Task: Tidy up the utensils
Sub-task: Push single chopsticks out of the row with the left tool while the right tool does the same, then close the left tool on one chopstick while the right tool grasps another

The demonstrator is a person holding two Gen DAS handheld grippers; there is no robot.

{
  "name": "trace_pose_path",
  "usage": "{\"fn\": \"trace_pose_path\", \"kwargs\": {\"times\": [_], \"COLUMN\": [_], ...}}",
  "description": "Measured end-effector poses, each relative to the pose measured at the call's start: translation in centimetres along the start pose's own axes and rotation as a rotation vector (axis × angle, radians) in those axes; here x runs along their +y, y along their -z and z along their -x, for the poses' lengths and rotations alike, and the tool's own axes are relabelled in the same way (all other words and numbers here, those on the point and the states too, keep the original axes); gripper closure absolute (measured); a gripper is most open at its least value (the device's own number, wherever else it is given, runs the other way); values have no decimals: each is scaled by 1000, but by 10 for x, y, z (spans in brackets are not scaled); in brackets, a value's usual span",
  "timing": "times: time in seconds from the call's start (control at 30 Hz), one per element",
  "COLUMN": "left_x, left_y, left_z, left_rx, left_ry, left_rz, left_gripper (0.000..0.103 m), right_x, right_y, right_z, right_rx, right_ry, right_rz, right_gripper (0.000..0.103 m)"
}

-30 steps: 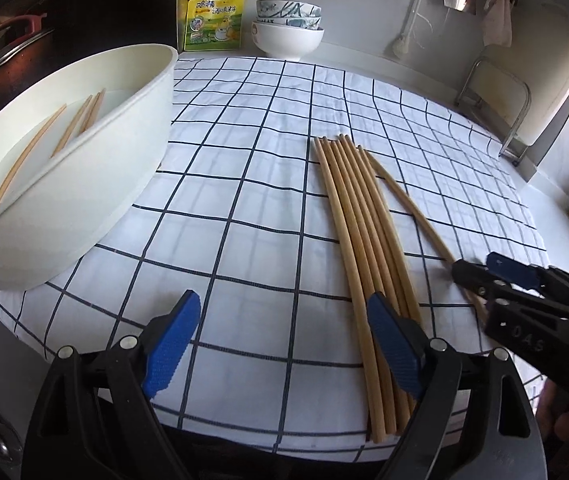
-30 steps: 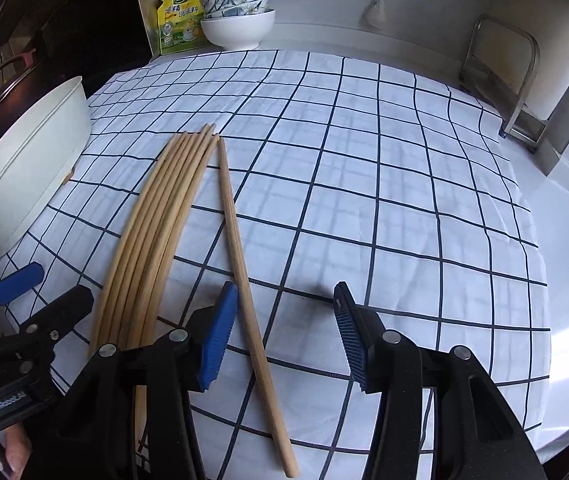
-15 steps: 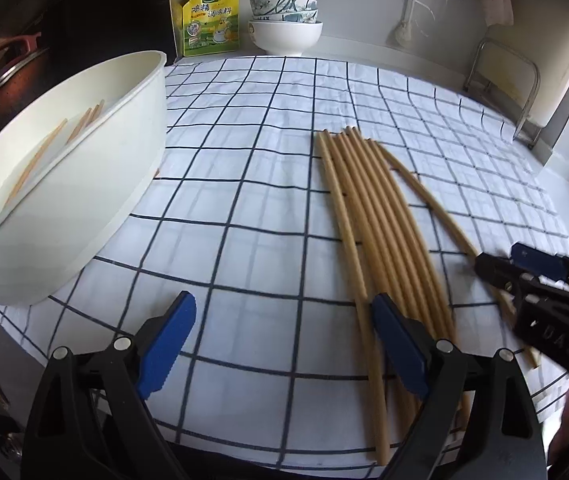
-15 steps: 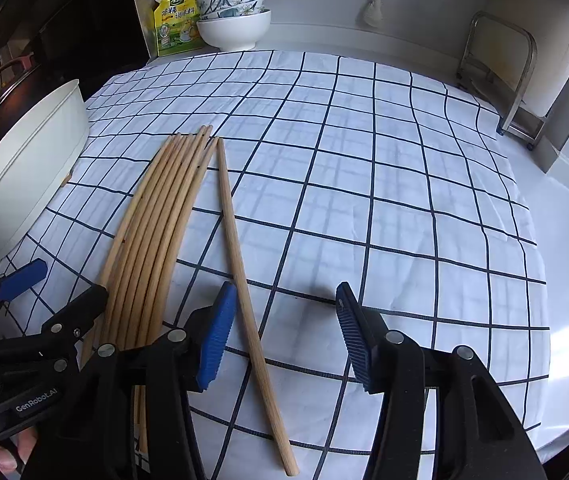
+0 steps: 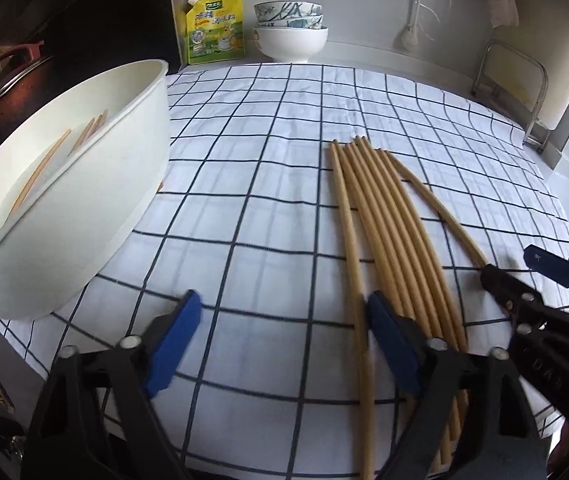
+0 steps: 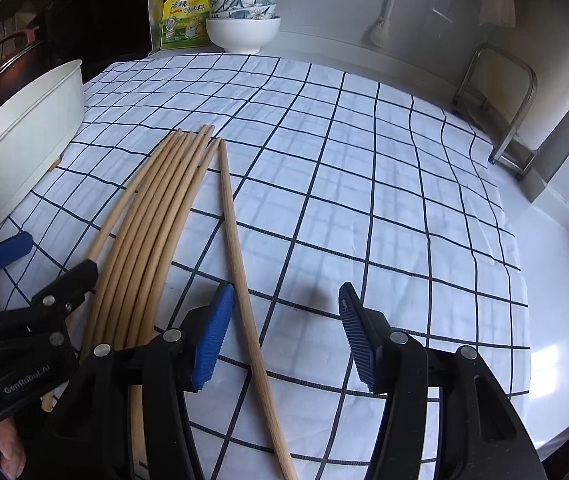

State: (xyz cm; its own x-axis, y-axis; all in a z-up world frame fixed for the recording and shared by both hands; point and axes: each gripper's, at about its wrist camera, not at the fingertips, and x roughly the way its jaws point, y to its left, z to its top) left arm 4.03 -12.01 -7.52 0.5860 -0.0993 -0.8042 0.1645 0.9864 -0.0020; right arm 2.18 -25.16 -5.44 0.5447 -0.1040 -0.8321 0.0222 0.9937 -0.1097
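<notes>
Chopsticks [image 5: 388, 216] lie in a tight bundle on our checked cloth [image 5: 268, 184], with one loose chopstick [image 6: 240, 264] just beside it to the right. Our left gripper [image 5: 280, 332] is closing, its blue pads apart over the leftmost stick of the bundle and pressing on nothing. Our right gripper [image 6: 280, 336] is opening, the loose stick running between its pads just beside the left one and not pinched. Only our right view shows the white lettering "GenRobot.AI" on the left gripper's black body and a bit of the person's fingers [image 6: 4, 448] beneath it. Only our left view looks into the big white bowl [image 5: 84, 184] at the cloth's left edge, where more chopsticks [image 5: 44, 168] rest inside. Farther back stand a yellow pouch [image 5: 214, 28] whose print we cannot read and stacked bowls [image 5: 290, 34].
</notes>
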Motion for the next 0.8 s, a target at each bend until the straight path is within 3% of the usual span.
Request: {"fn": "trace_pose_path", "kwargs": {"times": [0.03, 0.1, 0.17, 0.23, 0.53, 0.8], "left_x": [-2, -7, -11, -13, -2, 11], "left_y": [0, -1, 0, 1, 0, -15], "left_z": [1, 4, 6, 7, 15, 49], "left_rx": [0, -2, -1, 6, 48, -18], "left_ry": [7, 25, 43, 66, 166, 236], "left_rz": [-5, -25, -40, -50, -6, 3], "left_gripper": [38, 61, 78, 95, 96, 96], "right_x": [0, 1, 6, 13, -9, -5], "right_y": [0, 0, 0, 0, -2, -13], "right_z": [0, 0, 1, 2, 8, 31], "right_rx": [-2, -4, -4, -7, -21, -82], "right_ry": [-3, -42, -72, -68, -182, -230], "right_rz": [1, 4, 24, 53, -86, -124], "right_gripper": [53, 75, 91, 95, 97, 97]}}
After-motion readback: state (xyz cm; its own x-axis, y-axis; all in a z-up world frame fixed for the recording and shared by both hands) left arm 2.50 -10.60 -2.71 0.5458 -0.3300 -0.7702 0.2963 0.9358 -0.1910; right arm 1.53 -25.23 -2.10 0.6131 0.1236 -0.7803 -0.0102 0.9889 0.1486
